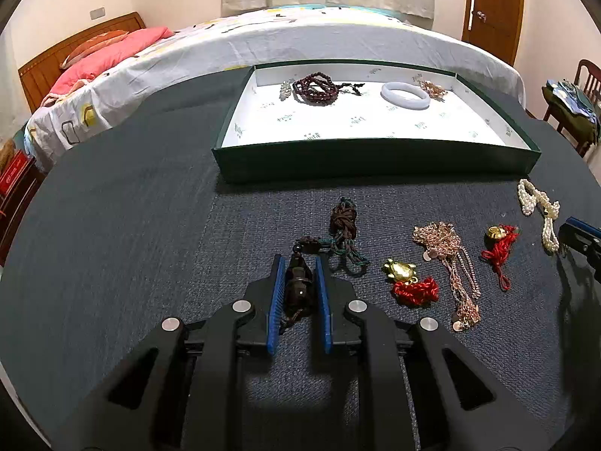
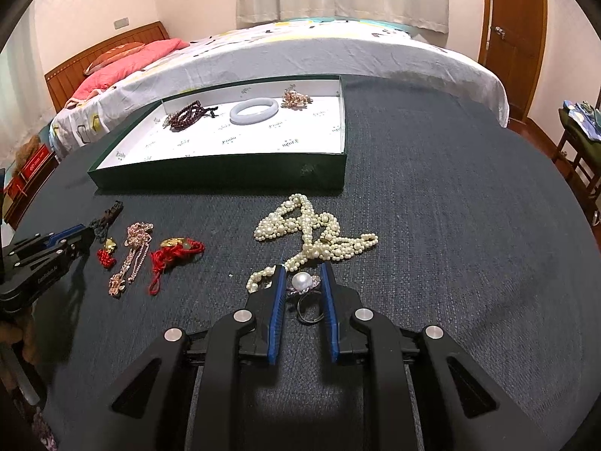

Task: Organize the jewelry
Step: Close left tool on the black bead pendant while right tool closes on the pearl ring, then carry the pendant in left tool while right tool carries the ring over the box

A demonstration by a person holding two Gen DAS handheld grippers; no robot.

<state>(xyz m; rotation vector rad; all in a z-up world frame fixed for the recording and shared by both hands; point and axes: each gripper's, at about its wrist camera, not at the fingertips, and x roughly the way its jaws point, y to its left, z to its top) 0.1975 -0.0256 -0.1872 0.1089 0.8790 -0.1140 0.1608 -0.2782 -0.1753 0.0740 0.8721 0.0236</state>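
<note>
My left gripper [image 1: 299, 263] straddles a dark pendant [image 1: 298, 287] on a brown-green cord [image 1: 342, 225]; its jaws stand beside the pendant with small gaps. My right gripper [image 2: 302, 272] straddles a pearl ring [image 2: 303, 282] lying on the table, jaws apart from it. A pearl necklace [image 2: 311, 231] lies just ahead. The green tray [image 1: 372, 158] with a white floor holds dark red beads [image 1: 313, 88], a white bangle [image 1: 405, 94] and a pink-gold piece [image 1: 432, 88].
On the dark cloth lie a gold turtle charm with red cord [image 1: 407, 282], a rose-gold chain [image 1: 450, 259] and a gold charm on red cord [image 1: 497, 244]. A bed [image 1: 263, 41] stands beyond the table, a chair [image 1: 578, 105] at the right.
</note>
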